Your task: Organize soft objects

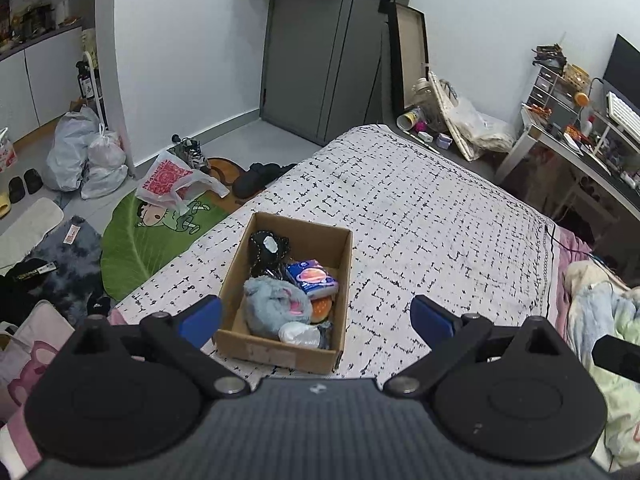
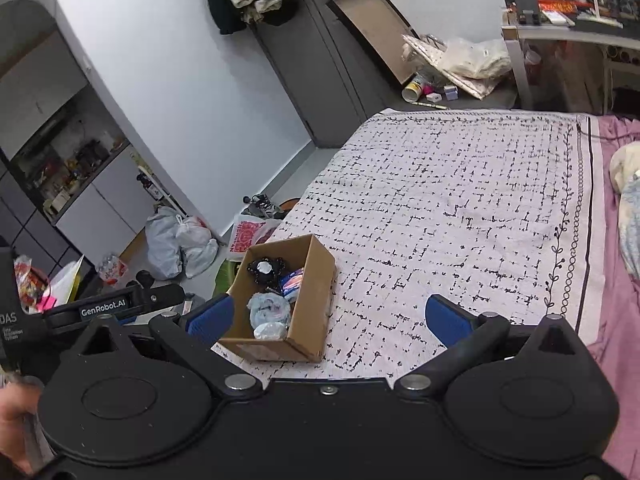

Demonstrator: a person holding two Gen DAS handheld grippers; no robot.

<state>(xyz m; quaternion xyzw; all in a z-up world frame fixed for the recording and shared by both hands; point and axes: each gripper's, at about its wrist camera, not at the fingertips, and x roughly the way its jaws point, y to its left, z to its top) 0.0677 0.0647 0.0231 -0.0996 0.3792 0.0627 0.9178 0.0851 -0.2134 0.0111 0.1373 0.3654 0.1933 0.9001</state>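
Observation:
A brown cardboard box rests on the white black-patterned bedspread near the bed's left edge. Inside lie a grey-blue plush, a black soft item with a white patch, a blue tissue pack, an orange piece and a clear plastic bundle. My left gripper is open, held above the box's near end, with nothing between its blue pads. The right gripper also stands open and empty, just right of the box.
The left gripper's body shows at the left of the right wrist view. Crumpled bedding lies on the bed's right side. On the floor left of the bed are a green rug, plastic bags and shoes. A desk stands far right.

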